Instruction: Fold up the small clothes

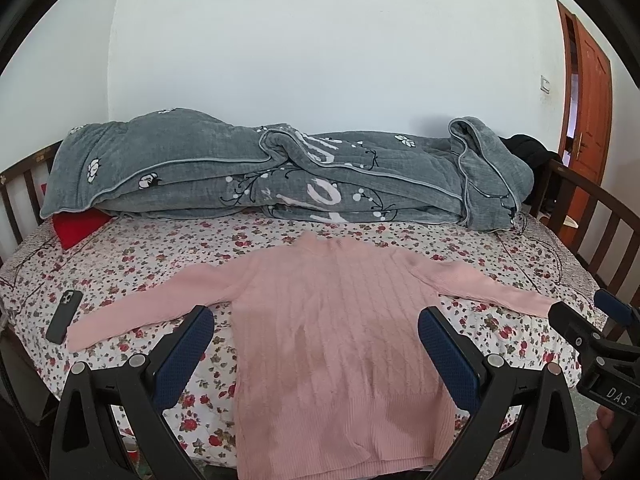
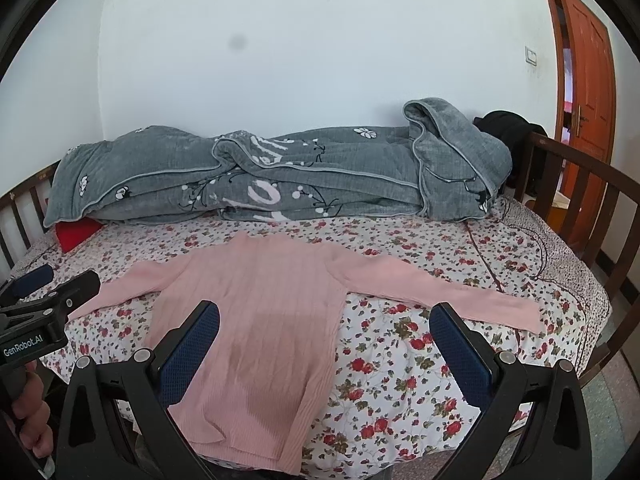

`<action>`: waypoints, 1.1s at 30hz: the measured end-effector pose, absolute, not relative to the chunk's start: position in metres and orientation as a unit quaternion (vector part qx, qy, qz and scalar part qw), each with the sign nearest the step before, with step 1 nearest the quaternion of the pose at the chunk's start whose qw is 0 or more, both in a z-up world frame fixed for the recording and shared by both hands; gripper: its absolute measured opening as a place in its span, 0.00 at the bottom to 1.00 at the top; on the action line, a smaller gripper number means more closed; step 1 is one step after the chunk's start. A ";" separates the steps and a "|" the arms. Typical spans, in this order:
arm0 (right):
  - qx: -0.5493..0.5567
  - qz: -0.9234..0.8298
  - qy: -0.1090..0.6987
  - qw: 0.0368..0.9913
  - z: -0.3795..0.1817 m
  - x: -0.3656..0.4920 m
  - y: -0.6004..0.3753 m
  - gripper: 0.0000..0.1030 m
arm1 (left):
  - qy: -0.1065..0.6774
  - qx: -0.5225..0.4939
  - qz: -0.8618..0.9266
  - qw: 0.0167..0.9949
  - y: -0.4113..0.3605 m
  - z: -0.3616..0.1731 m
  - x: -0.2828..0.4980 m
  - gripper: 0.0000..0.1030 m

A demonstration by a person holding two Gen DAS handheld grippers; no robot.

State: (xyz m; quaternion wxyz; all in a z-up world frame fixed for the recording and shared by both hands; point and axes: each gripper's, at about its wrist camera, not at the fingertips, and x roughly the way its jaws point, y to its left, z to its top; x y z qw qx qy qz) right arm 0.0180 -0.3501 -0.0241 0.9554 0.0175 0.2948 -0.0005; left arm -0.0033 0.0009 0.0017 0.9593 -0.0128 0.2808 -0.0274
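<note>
You get soft, even daylight in both views; the white wall (image 1: 320, 40) reads bright without glare. Faint shadows fall on the pink sweater (image 1: 336, 320). Fisheye distortion bows the bed rails (image 2: 580, 200) and blackens the corners. A dark smudge (image 2: 236, 43) spots your right wrist view.

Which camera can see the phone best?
The left wrist view. There the phone lies in plain sight on the bedsheet, just beyond the cuff of the sweater. In the right wrist view, the left gripper stands at that edge of the picture and no phone shows.
</note>
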 end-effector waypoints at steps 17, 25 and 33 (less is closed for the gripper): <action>0.019 0.004 0.329 0.944 -0.052 0.047 -0.332 1.00 | 0.301 -0.050 -0.033 0.952 0.050 -0.047 0.032 1.00; 0.052 0.050 0.383 0.921 -0.109 0.086 -0.320 0.99 | 0.328 -0.147 0.000 0.933 0.147 -0.123 0.066 0.97; 0.004 0.056 0.391 0.919 -0.148 0.108 -0.291 0.93 | 0.314 -0.258 0.072 0.911 0.271 -0.189 0.075 0.79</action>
